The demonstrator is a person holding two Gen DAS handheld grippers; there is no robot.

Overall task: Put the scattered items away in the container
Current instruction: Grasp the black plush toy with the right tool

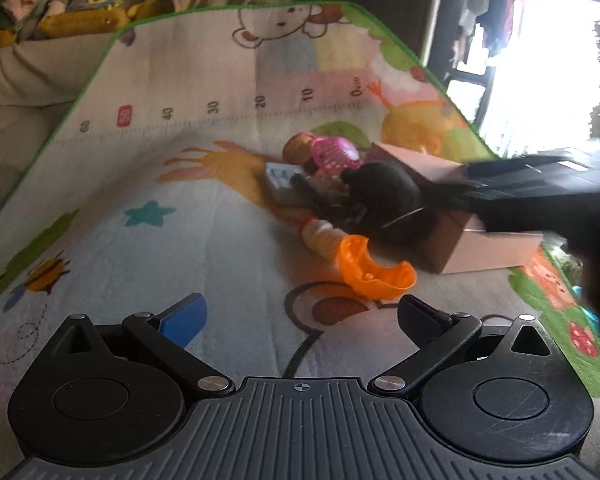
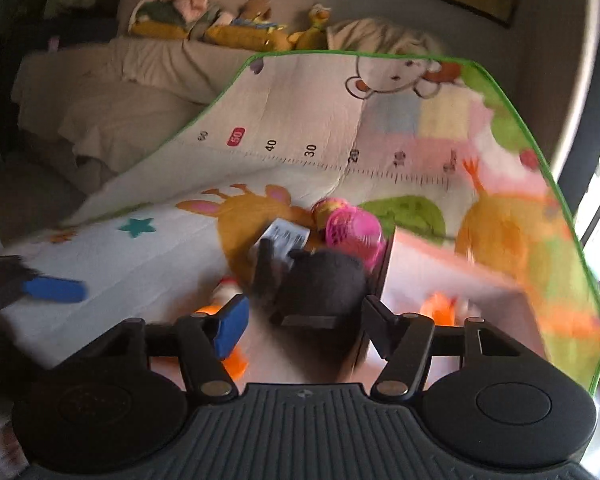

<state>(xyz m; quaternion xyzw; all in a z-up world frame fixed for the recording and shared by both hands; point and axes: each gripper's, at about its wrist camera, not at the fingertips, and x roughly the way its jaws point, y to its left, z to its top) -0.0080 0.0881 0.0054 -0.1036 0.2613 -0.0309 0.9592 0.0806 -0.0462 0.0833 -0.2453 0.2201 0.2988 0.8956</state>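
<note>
Several toys lie bunched on the play mat [image 1: 148,184] beside an open cardboard box [image 1: 496,252] [image 2: 432,256]. Among them are a pink lattice ball [image 1: 334,154] [image 2: 352,234], a yellow-red ball [image 1: 298,145], a grey card [image 1: 281,178] [image 2: 286,236], a cream and orange toy [image 1: 324,236] and an orange curved piece [image 1: 376,276]. My left gripper [image 1: 300,318] is open just short of the orange piece, nothing between its fingers. My right gripper [image 2: 304,320], blurred, is shut on a round black toy [image 2: 320,280] [image 1: 382,190] at the box's left edge. Something orange [image 2: 440,308] lies in the box.
The mat has a green border [image 1: 100,64] and rests on a beige bed cover [image 2: 112,112]. Plush toys [image 2: 260,28] line the far wall. A bright window [image 1: 556,68] is to the right. Bare mat lies left of the toy pile.
</note>
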